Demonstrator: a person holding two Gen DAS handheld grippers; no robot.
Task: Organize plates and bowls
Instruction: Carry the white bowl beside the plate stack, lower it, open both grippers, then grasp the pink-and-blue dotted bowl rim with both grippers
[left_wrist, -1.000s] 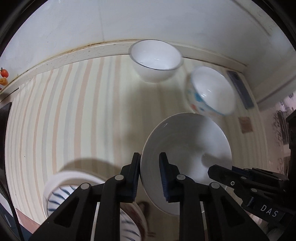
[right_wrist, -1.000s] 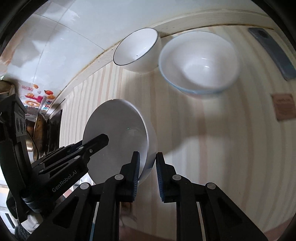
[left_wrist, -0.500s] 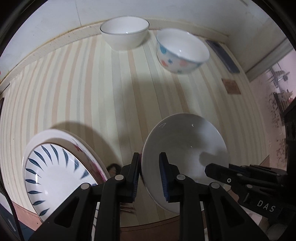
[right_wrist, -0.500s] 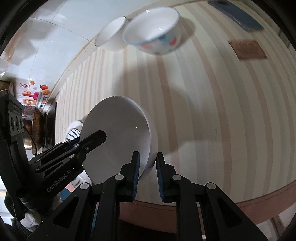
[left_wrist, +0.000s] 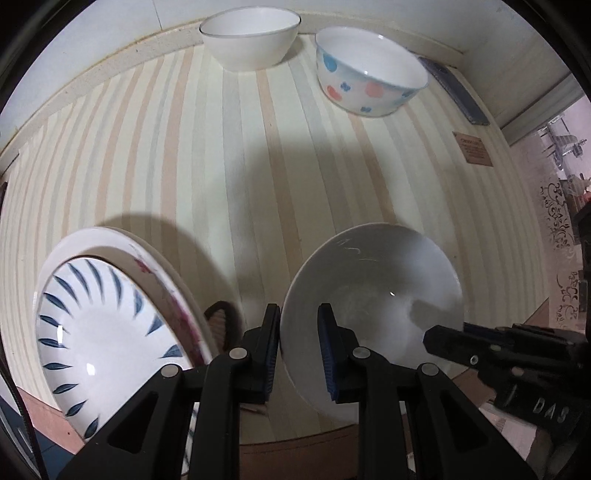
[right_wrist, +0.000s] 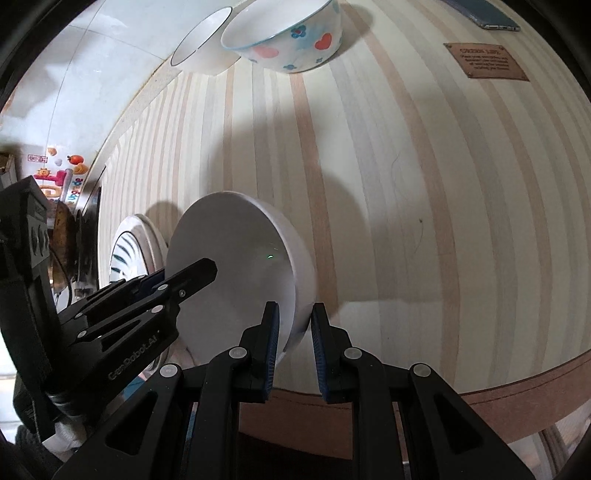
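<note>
Both grippers hold one plain white bowl, raised above the striped table near its front edge. My left gripper is shut on the bowl's left rim. My right gripper is shut on the opposite rim; the bowl also shows in the right wrist view. A blue-streaked plate lies in a larger flower-edged plate at the front left. A plain white bowl and a dotted bowl stand at the back by the wall.
The striped table has its front edge just below the grippers. A dark phone and a small brown label lie at the right. The wall runs along the back.
Both grippers have pulled back toward the table's front edge with the white bowl in them. The two back bowls look farther away and the stacked plates have come into fuller view.
</note>
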